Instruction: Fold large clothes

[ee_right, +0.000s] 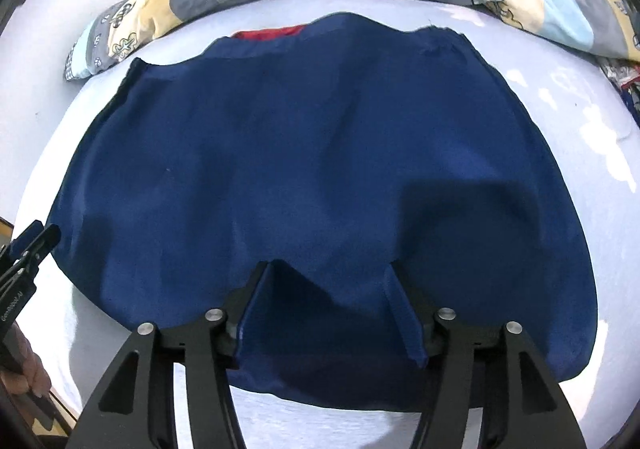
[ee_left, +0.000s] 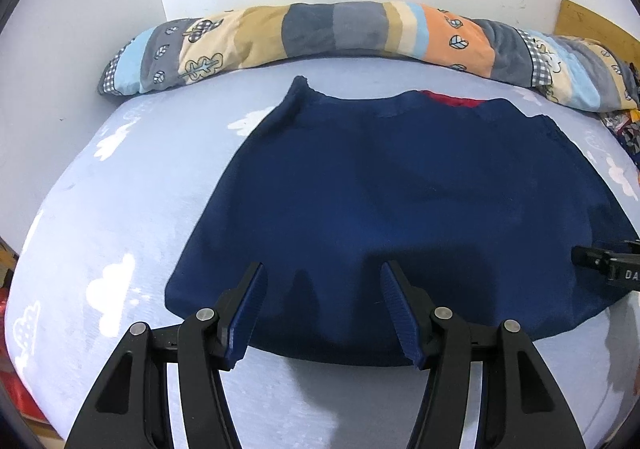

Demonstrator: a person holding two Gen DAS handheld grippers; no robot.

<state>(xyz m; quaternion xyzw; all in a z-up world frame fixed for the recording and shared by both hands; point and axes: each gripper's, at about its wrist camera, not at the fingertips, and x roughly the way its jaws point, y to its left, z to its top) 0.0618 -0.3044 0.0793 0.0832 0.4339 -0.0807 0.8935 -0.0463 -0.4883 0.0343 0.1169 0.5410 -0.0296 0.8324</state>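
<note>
From the left wrist, the navy garment (ee_left: 392, 201) lies flat on the cloud-print bed (ee_left: 120, 209), already a compact rectangle with red lining at 12 o'clock; one more fold seems left. The left gripper (ee_left: 322, 313) hovers released at its near hem. At 3 o'clock the right gripper reads "DA" (cut off).

From the right wrist, the right gripper (ee_right: 328, 309) is released over the hem; at 9 o'clock, the left gripper's lettering is illegible.

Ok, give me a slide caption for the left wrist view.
Open left hand-held gripper poised over the near hem of a navy garment spread on the bed.
</note>
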